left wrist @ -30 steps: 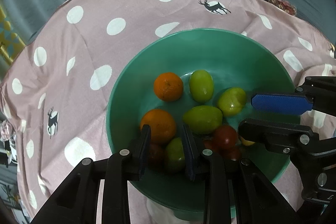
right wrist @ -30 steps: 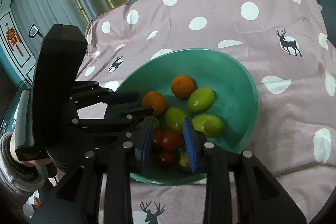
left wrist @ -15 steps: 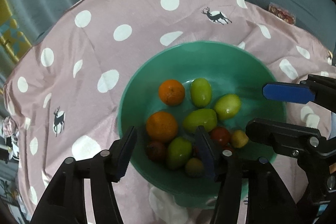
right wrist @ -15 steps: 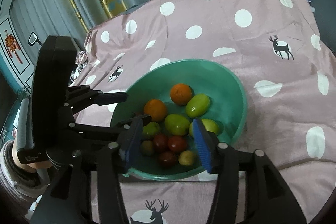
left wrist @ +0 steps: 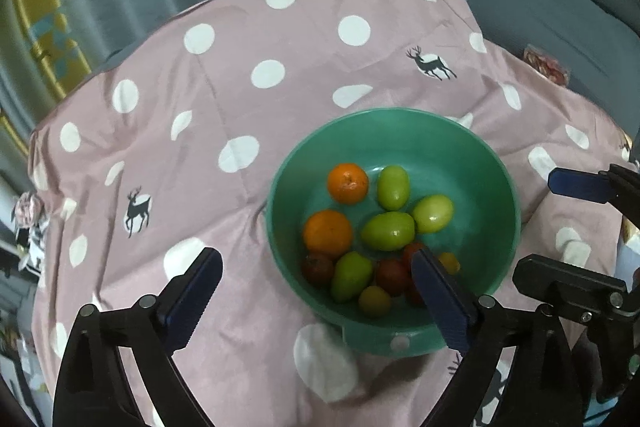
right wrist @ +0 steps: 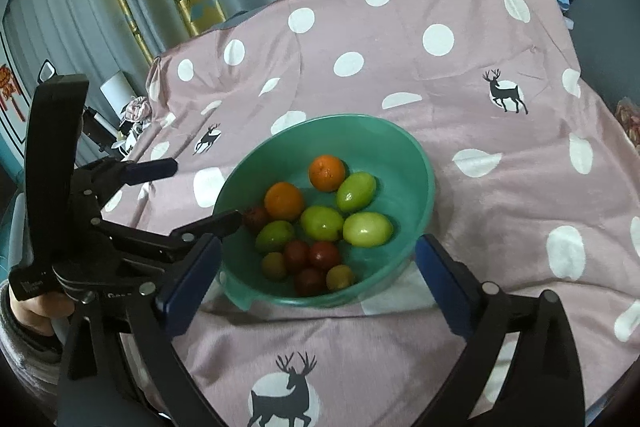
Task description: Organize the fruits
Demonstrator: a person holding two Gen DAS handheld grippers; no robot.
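Both grippers hang spread wide and empty: the left gripper (left wrist: 316, 291) beside the green bowl's (right wrist: 424, 163) rim, the right gripper (right wrist: 320, 277) straddling its near edge, the fruits (right wrist: 322, 223) heaped inside, polka-dot cloth (right wrist: 480, 187) all around.

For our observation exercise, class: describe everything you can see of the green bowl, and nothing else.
The green bowl is round, deep and smooth, plastic by its look, with a small tab jutting from its near rim. It stands upright on the pink polka-dot cloth. Inside lie two oranges, four green oval fruits and several small red and yellowish ones, bunched toward the near side. Neither gripper touches it in these views: the right gripper and left gripper are open above it.
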